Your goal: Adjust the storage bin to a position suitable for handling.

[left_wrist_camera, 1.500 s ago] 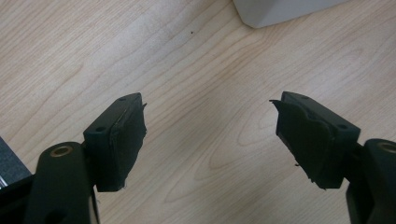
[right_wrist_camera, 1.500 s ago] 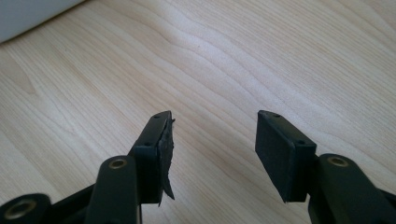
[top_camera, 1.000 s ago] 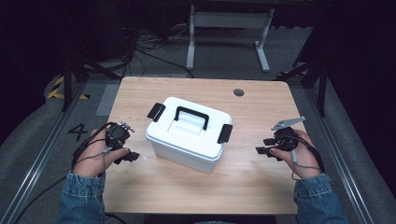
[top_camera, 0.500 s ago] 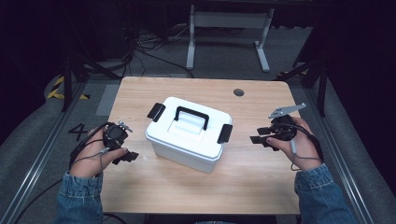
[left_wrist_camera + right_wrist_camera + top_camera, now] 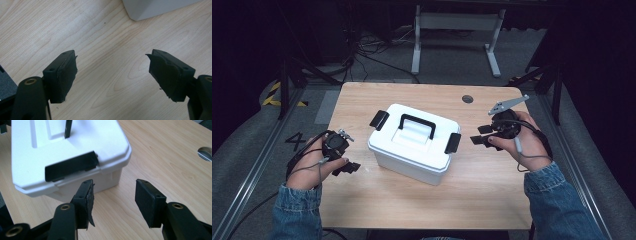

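— So where's the box (image 5: 414, 142)?
— Middle of the high view, on the desk (image 5: 492, 190): white plastic, lid on, black handle (image 5: 417, 124) on top, a black latch (image 5: 452, 143) at each end.
— And the grippers?
— Left gripper (image 5: 348, 166) at lower left, wide open, empty. Right gripper (image 5: 481, 135) at centre right, just beside the near latch, jaws just closed slightly, gaping, nothing between.

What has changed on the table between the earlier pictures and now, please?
The right claw has risen and moved up the high view, toward the latch on the near end of the white box. Its jaws closed slightly early on but stand open, holding nothing. The left claw, also open, the box and its handle stayed put.
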`<control>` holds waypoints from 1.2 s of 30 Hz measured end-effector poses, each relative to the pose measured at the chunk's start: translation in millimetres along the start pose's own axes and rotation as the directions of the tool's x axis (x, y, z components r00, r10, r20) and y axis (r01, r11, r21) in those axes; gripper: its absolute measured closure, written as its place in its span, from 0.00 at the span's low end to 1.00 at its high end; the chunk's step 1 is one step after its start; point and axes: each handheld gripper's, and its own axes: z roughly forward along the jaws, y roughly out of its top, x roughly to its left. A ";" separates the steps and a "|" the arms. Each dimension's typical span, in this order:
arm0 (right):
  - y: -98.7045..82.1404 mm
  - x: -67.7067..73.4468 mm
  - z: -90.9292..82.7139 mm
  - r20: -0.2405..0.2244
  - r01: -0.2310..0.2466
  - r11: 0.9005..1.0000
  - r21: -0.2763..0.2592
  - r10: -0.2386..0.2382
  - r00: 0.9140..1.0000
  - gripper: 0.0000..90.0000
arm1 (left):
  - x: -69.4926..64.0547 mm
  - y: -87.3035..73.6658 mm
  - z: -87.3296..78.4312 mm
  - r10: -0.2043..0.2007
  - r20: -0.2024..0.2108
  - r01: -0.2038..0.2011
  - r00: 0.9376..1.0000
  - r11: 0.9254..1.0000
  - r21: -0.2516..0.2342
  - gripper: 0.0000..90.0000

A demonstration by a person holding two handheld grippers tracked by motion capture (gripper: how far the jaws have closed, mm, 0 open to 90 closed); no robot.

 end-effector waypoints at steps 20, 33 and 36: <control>47.7 14.4 13.9 -0.039 0.031 0.999 -0.028 -0.032 0.999 0.56 | 1.8 3.9 0.7 0.016 0.002 -0.016 1.000 1.000 0.001 0.26; 72.2 25.1 36.3 -0.068 0.062 0.998 -0.015 -0.063 0.996 0.56 | 3.0 3.0 -0.6 0.009 0.004 -0.009 1.000 1.000 -0.001 0.26; 76.6 27.8 42.2 -0.077 0.068 0.998 -0.004 -0.068 0.995 0.56 | 4.3 2.5 -0.5 -0.011 0.016 0.011 1.000 1.000 0.003 0.26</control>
